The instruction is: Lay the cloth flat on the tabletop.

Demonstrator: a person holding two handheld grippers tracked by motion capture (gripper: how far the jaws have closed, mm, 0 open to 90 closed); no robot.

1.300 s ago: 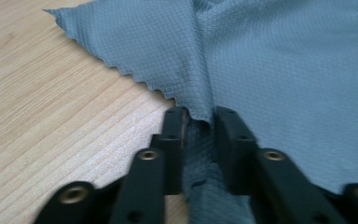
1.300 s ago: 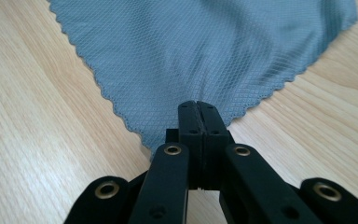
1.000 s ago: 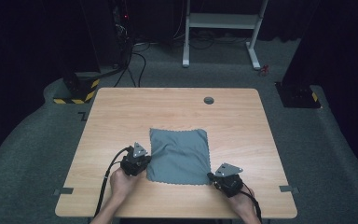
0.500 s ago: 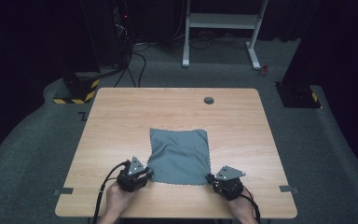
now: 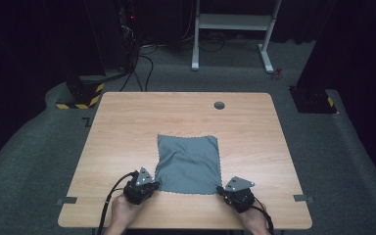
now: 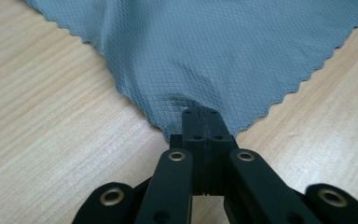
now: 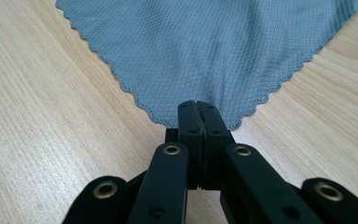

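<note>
Wooden surface (image 5: 127, 127) carries a grey cloth (image 5: 188, 159) lying flat near its front edge. Left tongs (image 5: 152, 184) sit at the cloth's near left corner, jaws pressed together and pinching that corner; they have just been closing on it. Right tongs (image 5: 222, 190) sit at the near right corner, likewise pinching the scalloped hem. Both corners lie low on the wood.

Cloth (image 6: 205, 51): grey-blue, fine diamond weave, scalloped edge. Tabletop (image 5: 127, 127): pale wood grain. Both claws (image 6: 200, 114) (image 7: 198, 109): black, brass-coloured rivets. Floor (image 5: 24, 161): dark grey carpet.
</note>
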